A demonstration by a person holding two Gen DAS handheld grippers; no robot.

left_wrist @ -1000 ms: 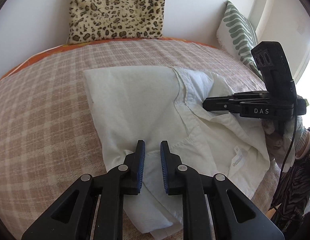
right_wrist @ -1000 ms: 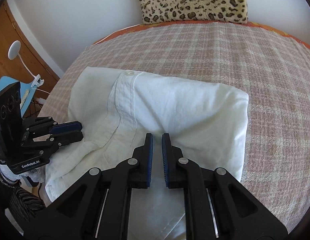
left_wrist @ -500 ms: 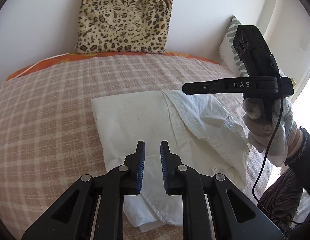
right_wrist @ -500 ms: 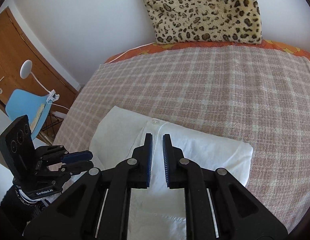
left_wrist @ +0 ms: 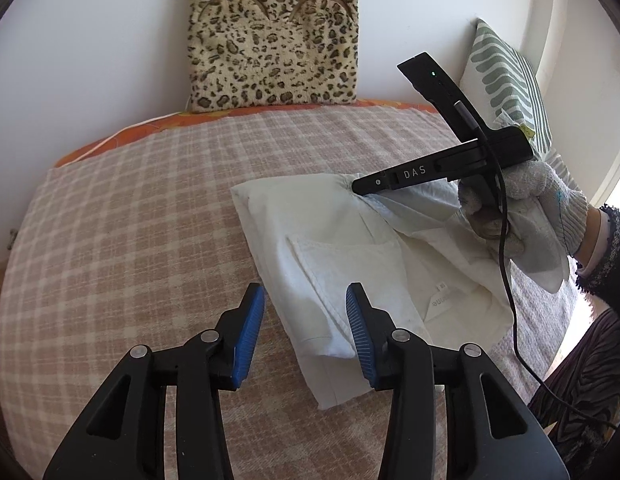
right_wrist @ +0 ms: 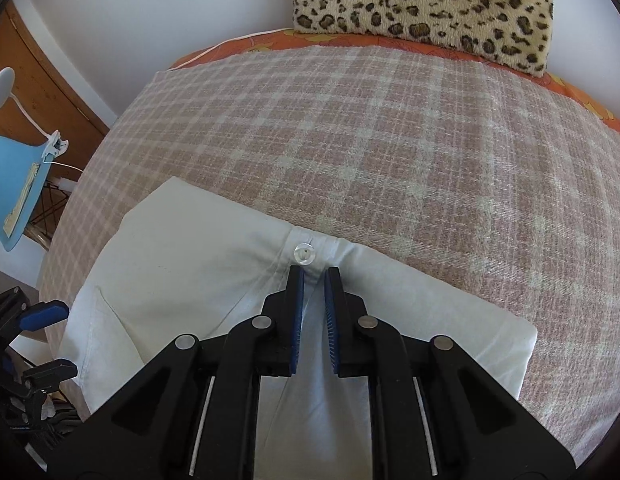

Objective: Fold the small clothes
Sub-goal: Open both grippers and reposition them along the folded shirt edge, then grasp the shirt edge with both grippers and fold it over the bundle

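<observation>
A small white shirt (left_wrist: 350,264) lies partly folded on the checked bedspread (left_wrist: 142,240). In the left wrist view my left gripper (left_wrist: 304,296) hovers over the shirt's near left edge. Its jaws are opening, and the blue pads (left_wrist: 250,332) press on nothing. My right gripper (right_wrist: 314,274) is shut on the shirt's placket just below a clear button (right_wrist: 304,254), and the cloth gathers into creases there. From the left wrist view the right gripper (left_wrist: 356,189) pinches the shirt's far edge, held by a gloved hand (left_wrist: 526,208). The left gripper (right_wrist: 50,340) shows at the lower left.
A leopard-print cushion (left_wrist: 274,36) leans on the white wall at the head of the bed. A green-striped pillow (left_wrist: 506,80) stands at the right. A blue chair (right_wrist: 14,192) with a clip lamp (right_wrist: 2,88) stands beside the bed. A cable (left_wrist: 506,280) hangs from the right gripper.
My left gripper has opened and drawn back toward the shirt's near left edge. My right gripper moved to the far edge by the button and pinched the cloth there.
</observation>
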